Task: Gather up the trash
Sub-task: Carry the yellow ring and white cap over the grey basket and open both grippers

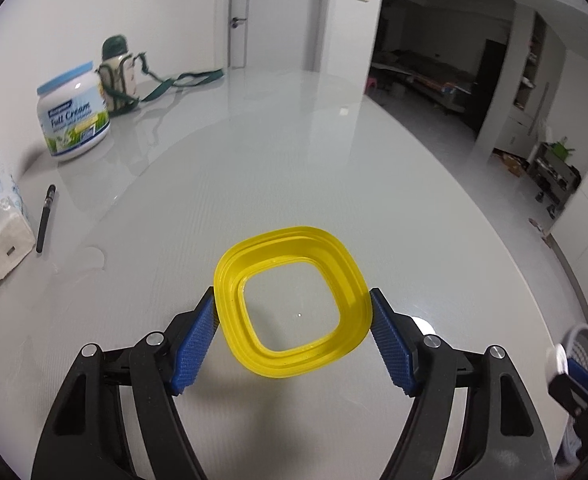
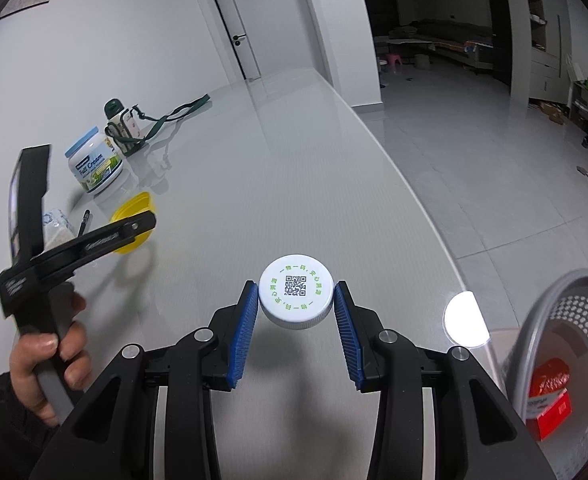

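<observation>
My left gripper (image 1: 292, 300) is shut on a yellow square plastic ring lid (image 1: 294, 258), held above the grey table (image 1: 253, 160); its blue pads (image 1: 195, 344) press the lid's two sides. The lid also shows in the right wrist view (image 2: 133, 210). My right gripper (image 2: 296, 292) is shut on a white round cap (image 2: 296, 296) with a QR code, held above the table. A grey perforated trash basket (image 2: 574, 320) stands at the right beside the table edge, with a red box (image 2: 548, 396) inside.
A Full Cream milk powder tub (image 1: 73, 114), a green bottle with strap (image 1: 119, 72), a tissue pack (image 1: 1, 228) and a black pen (image 1: 45, 218) sit along the table's left side. The table edge curves at the right, floor beyond.
</observation>
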Motion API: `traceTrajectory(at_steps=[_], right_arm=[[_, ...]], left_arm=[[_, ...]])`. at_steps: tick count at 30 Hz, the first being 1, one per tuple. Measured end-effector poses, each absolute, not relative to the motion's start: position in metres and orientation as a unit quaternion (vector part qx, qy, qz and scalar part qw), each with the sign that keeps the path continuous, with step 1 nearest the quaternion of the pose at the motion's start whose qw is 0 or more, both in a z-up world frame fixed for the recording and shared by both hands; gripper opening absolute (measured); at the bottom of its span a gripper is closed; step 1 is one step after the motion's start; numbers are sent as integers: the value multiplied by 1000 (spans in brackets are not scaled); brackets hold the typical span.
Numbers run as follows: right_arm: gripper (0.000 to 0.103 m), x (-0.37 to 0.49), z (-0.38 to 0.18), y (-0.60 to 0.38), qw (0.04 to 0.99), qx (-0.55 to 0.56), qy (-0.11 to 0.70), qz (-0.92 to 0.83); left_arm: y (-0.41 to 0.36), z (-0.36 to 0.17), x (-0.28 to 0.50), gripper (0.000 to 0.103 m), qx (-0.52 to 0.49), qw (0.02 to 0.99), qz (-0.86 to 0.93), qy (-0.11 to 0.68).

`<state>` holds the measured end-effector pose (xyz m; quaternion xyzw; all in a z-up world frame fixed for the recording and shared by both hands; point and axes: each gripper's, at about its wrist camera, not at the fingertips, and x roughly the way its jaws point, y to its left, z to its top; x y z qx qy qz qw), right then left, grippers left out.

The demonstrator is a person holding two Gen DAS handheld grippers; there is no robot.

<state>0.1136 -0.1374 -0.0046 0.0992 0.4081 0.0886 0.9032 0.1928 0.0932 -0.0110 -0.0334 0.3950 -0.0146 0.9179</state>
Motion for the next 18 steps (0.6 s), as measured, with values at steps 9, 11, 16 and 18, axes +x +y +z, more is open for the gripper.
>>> traceTrajectory(at_steps=[9,11,16,18], right_arm=[[38,78,-4,-171,907,112,402,58],[38,70,-5,-180,908,115,400,50],[38,45,-4,-213,911,129,392,24],[38,35,-4,-228,912,134,388,10]], left_arm=[[44,-1,145,72,-3,922,-69,382],[30,0,137,72,2,921,-85,381],[-14,3,121,72,21,916,-131,379],[-33,4,115,72,28,913,-151,379]])
